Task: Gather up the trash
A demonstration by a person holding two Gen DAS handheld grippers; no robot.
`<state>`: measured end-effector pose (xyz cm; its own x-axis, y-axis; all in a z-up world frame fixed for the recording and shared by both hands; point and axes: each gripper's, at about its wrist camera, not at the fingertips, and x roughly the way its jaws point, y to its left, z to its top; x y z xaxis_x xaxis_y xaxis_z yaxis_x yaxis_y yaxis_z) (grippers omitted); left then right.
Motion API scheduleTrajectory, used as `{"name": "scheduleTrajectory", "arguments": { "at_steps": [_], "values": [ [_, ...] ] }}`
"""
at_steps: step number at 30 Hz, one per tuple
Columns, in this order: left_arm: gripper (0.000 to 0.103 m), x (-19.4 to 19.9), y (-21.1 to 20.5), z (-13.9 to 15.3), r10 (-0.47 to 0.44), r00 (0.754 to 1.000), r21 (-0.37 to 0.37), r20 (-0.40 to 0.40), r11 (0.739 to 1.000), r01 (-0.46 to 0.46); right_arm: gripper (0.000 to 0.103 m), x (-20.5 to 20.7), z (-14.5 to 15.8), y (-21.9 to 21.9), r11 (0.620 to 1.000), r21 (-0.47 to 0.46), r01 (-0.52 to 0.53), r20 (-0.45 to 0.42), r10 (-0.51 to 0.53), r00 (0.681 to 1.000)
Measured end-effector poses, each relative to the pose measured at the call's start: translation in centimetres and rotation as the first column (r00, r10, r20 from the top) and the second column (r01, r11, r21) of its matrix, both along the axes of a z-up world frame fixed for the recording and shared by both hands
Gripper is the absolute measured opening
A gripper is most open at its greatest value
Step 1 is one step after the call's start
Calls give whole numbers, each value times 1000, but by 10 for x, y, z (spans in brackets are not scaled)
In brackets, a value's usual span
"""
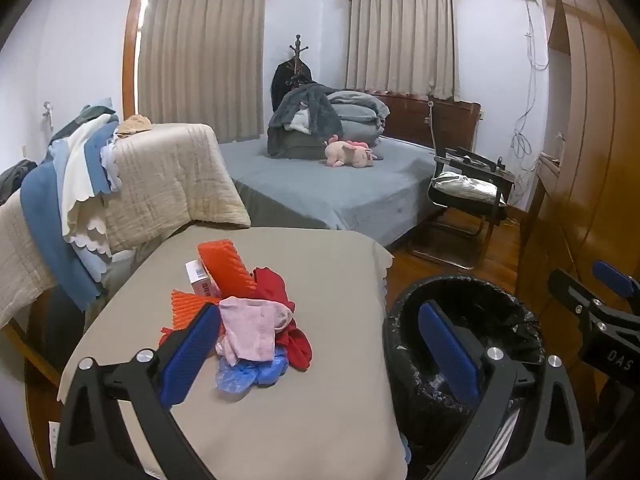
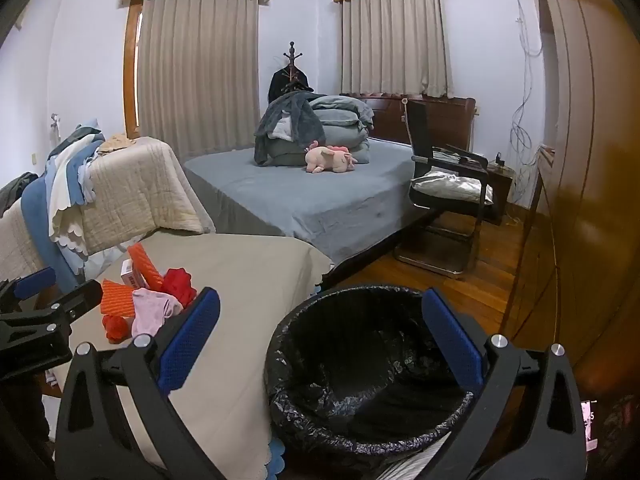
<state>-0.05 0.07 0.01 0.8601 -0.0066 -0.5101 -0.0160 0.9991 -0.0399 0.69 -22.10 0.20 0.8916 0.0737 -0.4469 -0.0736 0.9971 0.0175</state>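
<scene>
I hold both grippers, left gripper [image 1: 320, 354] and right gripper [image 2: 324, 344], fingers wide, empty. One bin [image 2: 312, 376] near right; two orange foam nets [image 1: 224, 266], one box [image 1: 198, 278] left.

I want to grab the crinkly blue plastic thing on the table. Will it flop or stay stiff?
The blue plastic cover will probably flop: it lies crumpled and thin on the table. It looks see-through and filmy, so likely very light. It touches the pink cloth, so that may drag along.

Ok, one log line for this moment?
left gripper open, empty | right gripper open, empty | trash pile on table | bin beside table
</scene>
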Motion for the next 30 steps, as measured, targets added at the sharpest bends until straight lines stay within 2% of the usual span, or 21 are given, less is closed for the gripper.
{"name": "scheduleTrajectory", "arguments": {
  "at_steps": [30],
  "values": [
    [97,0,1,0,2,1000,13,-9,1000,-2,98,-1,-1,2,1000,-13,1,2,-1,1000]
  ]
}}
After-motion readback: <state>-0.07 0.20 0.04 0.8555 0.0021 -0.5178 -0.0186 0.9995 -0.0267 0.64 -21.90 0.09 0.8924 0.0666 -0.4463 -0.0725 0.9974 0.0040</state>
